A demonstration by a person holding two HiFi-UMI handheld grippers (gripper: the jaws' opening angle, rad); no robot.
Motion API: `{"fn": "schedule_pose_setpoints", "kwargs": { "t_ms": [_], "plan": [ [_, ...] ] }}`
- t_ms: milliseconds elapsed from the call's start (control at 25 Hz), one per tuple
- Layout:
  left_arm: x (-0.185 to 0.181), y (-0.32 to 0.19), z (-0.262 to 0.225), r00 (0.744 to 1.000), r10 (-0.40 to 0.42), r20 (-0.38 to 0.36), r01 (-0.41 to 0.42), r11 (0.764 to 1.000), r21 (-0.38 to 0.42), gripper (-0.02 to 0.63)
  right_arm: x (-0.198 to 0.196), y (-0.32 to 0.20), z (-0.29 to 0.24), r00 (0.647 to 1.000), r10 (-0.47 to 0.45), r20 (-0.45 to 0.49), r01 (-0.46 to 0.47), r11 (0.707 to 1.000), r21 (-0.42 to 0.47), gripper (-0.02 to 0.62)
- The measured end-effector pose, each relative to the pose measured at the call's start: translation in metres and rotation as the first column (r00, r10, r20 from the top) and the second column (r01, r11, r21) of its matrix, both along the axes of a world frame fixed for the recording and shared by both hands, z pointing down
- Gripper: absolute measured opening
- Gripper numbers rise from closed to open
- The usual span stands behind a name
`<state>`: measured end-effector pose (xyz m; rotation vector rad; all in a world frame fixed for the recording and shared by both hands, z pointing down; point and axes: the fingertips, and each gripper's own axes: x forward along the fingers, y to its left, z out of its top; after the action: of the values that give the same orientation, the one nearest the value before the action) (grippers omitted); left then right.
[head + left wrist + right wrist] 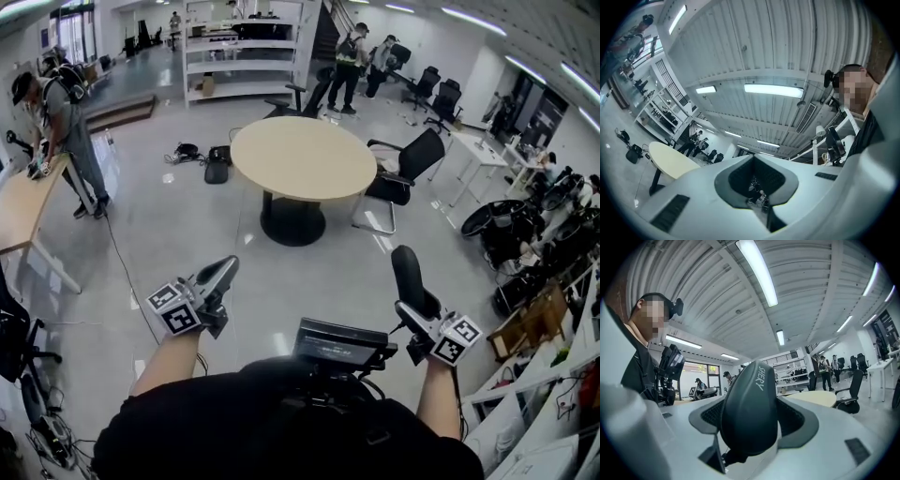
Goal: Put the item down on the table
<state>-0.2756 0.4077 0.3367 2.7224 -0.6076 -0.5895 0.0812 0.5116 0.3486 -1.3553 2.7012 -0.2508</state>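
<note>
The item (411,274) aloft in the right claw (419,309), short of the round table (302,157)

The table has a smooth pale-wood top on a dark pedestal and stands on a glossy grey floor (187,234) in an open office, with a black chair (405,173) at its right edge, white shelving (244,47) beyond its far edge and a ribbed ceiling (708,291) with strip lights overhead. The right claw is clamped on the item (matte black, rounded, oblong, printed "SHERY"), which stands upright in the air, well apart from the table's near edge. The left claw (223,270) has its white jaws drawn together with nothing between them
</note>
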Motion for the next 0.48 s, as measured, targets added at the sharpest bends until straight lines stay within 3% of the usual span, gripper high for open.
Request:
{"fn": "schedule_pose_setpoints", "kwargs": {
  "t_ms": [240, 480],
  "plan": [
    [-0.047, -0.056, 0.006, 1.000, -0.007, -0.003, 0.006, 1.000, -0.006, 0.002, -0.056, -0.066, 0.002, 0.999, -0.030, -0.030, 0.029, 0.999, -0.029, 0.331],
    [-0.082, -0.083, 0.026, 0.998, -0.070, -0.008, 0.069, 0.996, -0.053, 0.002, -0.084, -0.115, 0.013, 0.995, -0.091, -0.032, 0.088, 0.994, -0.071, 0.331]
  ]
}}
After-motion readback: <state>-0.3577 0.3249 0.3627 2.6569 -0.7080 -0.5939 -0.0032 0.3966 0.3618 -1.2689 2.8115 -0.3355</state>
